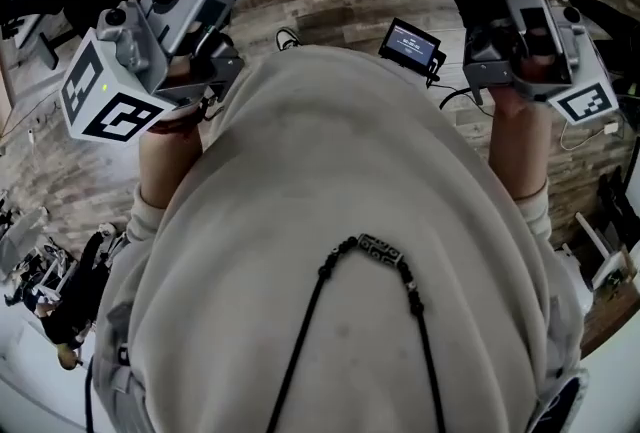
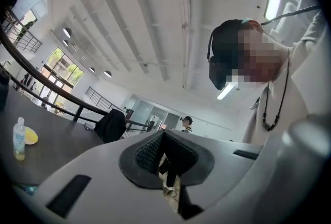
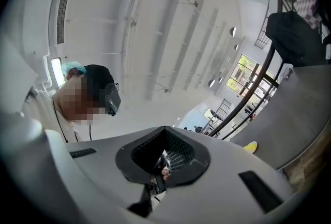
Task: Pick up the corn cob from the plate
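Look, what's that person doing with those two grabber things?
A person is holding up two tongs, one in each hand, near the chest. The left tongs and right tongs are both shut and empty. No corn shows in any view, so nothing is picked up yet.

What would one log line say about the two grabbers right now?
left gripper: shut, empty | right gripper: shut, empty | both: held up beside sweater | corn cob: not seen
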The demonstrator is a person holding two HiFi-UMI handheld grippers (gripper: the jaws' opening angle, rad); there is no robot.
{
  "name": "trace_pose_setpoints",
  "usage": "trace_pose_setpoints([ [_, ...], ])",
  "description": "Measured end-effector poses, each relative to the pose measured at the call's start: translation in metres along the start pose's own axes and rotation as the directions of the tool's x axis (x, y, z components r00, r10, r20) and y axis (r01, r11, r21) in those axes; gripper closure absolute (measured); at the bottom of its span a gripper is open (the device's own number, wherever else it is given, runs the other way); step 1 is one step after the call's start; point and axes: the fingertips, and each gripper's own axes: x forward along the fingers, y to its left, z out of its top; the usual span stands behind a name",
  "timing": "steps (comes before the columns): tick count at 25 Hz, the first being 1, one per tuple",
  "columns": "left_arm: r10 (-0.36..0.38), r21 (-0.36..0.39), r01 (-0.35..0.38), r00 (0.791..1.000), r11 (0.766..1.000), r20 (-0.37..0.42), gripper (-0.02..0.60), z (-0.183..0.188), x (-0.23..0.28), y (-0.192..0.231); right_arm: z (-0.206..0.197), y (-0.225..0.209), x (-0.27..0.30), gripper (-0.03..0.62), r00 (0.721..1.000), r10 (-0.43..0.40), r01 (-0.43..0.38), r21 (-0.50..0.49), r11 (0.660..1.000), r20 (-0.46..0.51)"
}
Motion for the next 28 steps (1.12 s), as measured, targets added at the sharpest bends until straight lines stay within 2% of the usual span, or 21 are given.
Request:
trace_pose_setpoints([
  [3,-0.016,0.005,0.016,1.000,1.000,0.001,0.580,0.009,-0.001,0.007,0.006,0.011,0.010,0.577,1.000,-0.009,0.009,-0.051,0.999,0.009],
  [8,-0.063,0.052,0.066,0.997,0.996,-0.052,0.580,0.016,0.009,0.004,0.012,0.018,0.026,0.577,0.998,-0.053,0.051,-0.109,0.993,-0.014],
  [13,-0.098,0.076,0.103,0.993,0.992,-0.073,0.580,0.010,0.007,0.004,0.006,0.014,0.031,0.577,0.995,-0.093,0.089,-0.115,0.989,-0.025],
  [18,-0.103,0.131,0.118,0.988,0.984,-0.112,0.580,0.037,-0.019,-0.015,0.005,0.044,0.071,0.577,0.994,-0.076,0.069,-0.103,0.992,-0.073],
  [22,-0.124,0.154,0.141,0.986,0.978,-0.113,0.580,0.047,-0.050,-0.035,-0.012,0.071,0.108,0.577,0.984,-0.065,0.038,-0.167,0.985,-0.163],
  [25,-0.081,0.142,0.096,0.991,0.985,-0.108,0.580,0.041,-0.044,-0.034,-0.016,0.065,0.106,0.577,0.974,-0.057,0.023,-0.159,0.987,-0.218],
  [28,0.059,0.128,-0.036,0.982,0.991,-0.180,0.580,-0.005,-0.023,-0.035,-0.022,0.027,0.057,0.577,0.981,0.019,-0.028,-0.041,0.999,-0.195],
])
